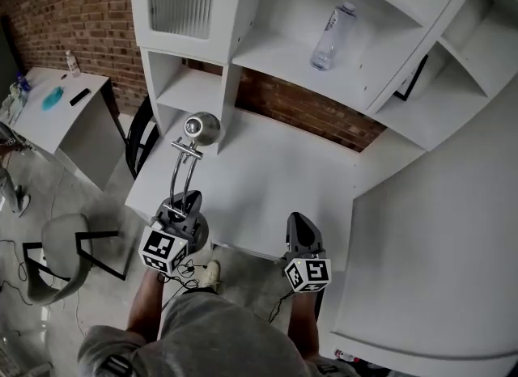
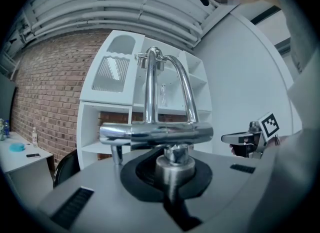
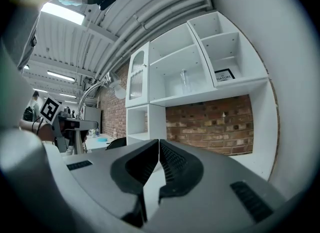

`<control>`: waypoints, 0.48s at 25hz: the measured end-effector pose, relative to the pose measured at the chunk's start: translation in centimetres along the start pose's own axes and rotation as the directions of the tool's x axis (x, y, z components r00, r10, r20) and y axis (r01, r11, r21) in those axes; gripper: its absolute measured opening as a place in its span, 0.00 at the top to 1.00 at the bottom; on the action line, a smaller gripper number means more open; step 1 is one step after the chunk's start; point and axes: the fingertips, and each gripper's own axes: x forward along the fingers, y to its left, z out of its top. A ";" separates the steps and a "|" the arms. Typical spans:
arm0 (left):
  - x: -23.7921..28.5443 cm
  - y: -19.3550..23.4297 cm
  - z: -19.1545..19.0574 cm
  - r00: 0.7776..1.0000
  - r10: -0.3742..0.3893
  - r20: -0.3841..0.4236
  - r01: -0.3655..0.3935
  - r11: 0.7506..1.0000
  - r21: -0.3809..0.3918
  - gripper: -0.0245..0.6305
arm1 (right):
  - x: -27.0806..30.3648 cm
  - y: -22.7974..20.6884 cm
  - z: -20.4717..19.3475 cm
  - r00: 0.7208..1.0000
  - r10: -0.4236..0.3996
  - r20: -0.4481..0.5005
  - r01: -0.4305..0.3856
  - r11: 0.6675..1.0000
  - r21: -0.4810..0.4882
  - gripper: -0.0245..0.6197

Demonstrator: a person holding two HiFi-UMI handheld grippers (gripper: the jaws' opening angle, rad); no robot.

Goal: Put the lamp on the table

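Observation:
A chrome desk lamp (image 1: pixel 200 128) with a round head and curved double stem stands upright in my left gripper (image 1: pixel 186 204), over the near left edge of the white table (image 1: pixel 267 181). In the left gripper view the jaws of the left gripper (image 2: pixel 170 187) are shut on the lamp's short post, with the lamp (image 2: pixel 155 132) rising just ahead. Whether the lamp's base touches the table I cannot tell. My right gripper (image 1: pixel 299 223) hovers at the table's near edge, to the right of the lamp. In its own view the right gripper (image 3: pixel 159 149) is shut on nothing.
A white shelf unit (image 1: pixel 267 52) stands behind the table, with a clear bottle (image 1: pixel 332 37) and a framed picture (image 1: pixel 413 80) on its shelves. A white counter (image 1: pixel 437 246) runs along the right. A black chair (image 1: pixel 142 137), a second white table (image 1: pixel 61 108) and a grey chair (image 1: pixel 61 246) stand to the left.

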 end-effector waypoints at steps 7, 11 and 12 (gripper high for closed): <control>3.9 3.0 -0.2 0.999 -0.054 0.003 0.054 0.998 0.009 0.96 | 4.3 -1.2 -0.5 0.999 -0.036 -0.004 0.036 0.999 0.010 0.92; 5.7 4.2 -0.7 0.995 -0.101 -0.002 0.101 0.995 0.007 0.96 | 6.3 -1.2 -1.0 0.999 -0.050 -0.013 0.050 0.999 0.017 0.92; 6.1 4.5 -1.0 0.994 -0.112 -0.007 0.112 0.994 0.003 0.96 | 6.7 -1.2 -1.1 0.999 -0.052 -0.016 0.052 0.999 0.016 0.92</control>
